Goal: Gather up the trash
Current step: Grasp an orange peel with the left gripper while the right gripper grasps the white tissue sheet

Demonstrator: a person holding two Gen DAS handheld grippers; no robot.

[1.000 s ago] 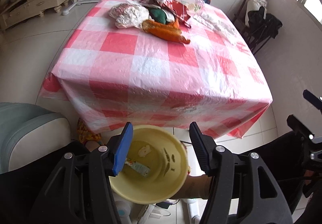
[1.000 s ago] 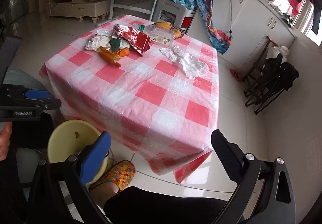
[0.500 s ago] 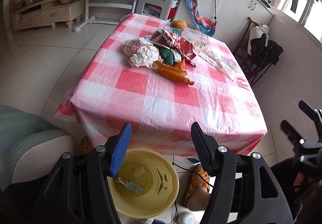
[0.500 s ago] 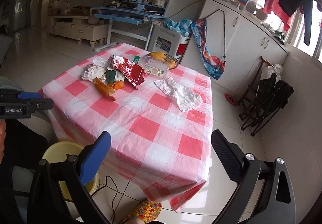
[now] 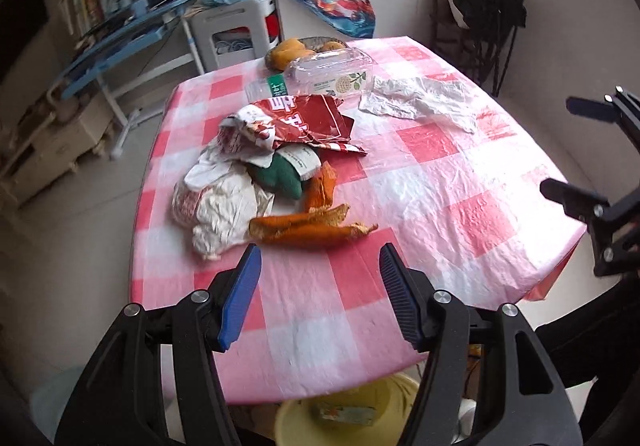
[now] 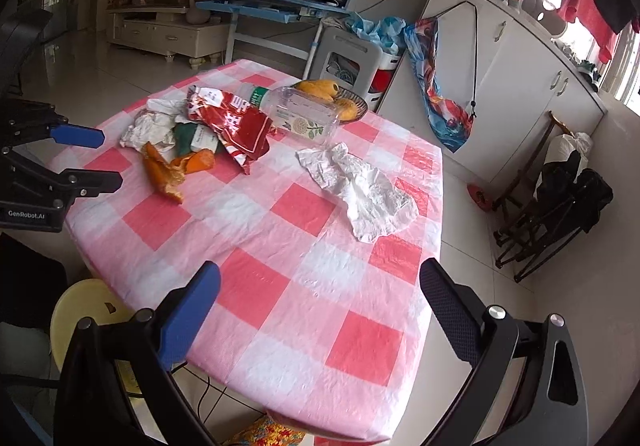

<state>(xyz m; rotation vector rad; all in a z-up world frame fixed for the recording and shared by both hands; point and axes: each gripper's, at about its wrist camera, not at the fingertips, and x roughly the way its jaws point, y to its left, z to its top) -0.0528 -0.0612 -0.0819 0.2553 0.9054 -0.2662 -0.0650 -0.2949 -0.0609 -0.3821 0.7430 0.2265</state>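
The worktop (image 5: 440,181), under a pink-and-white checked cloth, carries all the trash, and the yellow bin (image 5: 348,412) stands on the floor below its near edge. The main pile sits toward the far left corner: a red snack wrapper (image 5: 304,121), crumpled white paper (image 5: 224,213), a green packet (image 5: 280,177) and orange peel (image 5: 312,232) at the pile's near side. A white plastic bag (image 6: 360,181) lies apart toward the right edge, and a clear plastic box (image 6: 300,113) rests near the far edge, beside a fruit bowl (image 6: 352,105).

The step in hand looks like reaching for the next piece. To do it well, the left should probably take the peel first, since it is nearest and loose, pinching across its narrow width, low against the cloth without snagging it. The right is better placed for the bag.

The left gripper (image 5: 320,262) hangs above the near edge, tilted down toward the peel, its fingers (image 5: 240,294) moderately wide and empty. The right gripper (image 6: 320,286) hovers over the near right corner, fingers wide apart, holding nothing.
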